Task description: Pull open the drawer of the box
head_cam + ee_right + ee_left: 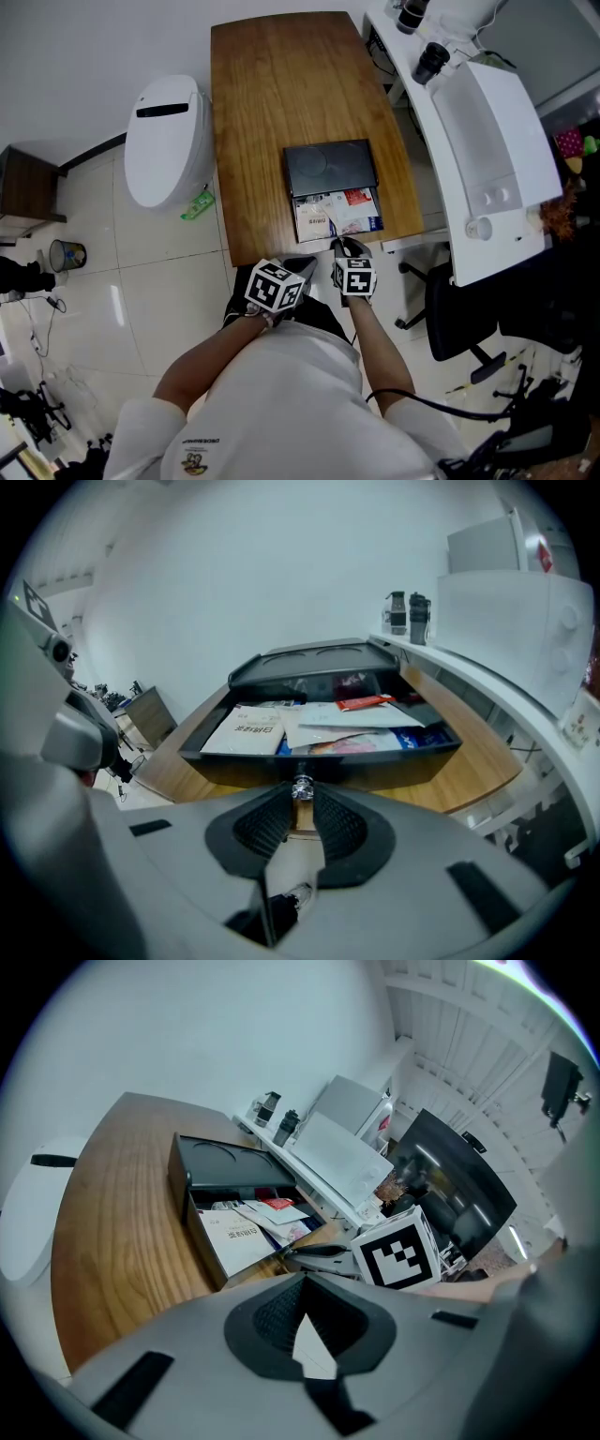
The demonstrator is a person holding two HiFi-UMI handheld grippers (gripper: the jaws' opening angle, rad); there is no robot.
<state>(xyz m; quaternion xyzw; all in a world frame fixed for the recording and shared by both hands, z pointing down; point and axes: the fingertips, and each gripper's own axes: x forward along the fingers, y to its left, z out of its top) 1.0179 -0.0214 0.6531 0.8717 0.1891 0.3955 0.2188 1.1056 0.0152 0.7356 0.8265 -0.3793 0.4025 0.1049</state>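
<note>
A black box (330, 167) lies on the wooden table (272, 84), and its drawer (337, 214) stands pulled out toward the table's near edge, full of booklets and papers. My right gripper (337, 247) reaches in at the drawer's front. In the right gripper view its jaws are shut on the small metal drawer knob (302, 787), with the drawer (319, 726) right ahead. My left gripper (302, 268) hovers just off the table's near edge, left of the right one, shut and holding nothing (302, 1283). The left gripper view shows the box (225, 1162) and the drawer (246, 1232) from the side.
A white rounded bin (167, 136) stands on the tiled floor left of the table. A white desk with a large white device (487, 141) runs along the right. A black office chair (459, 314) sits near my right arm. A dark cabinet (23, 183) stands at far left.
</note>
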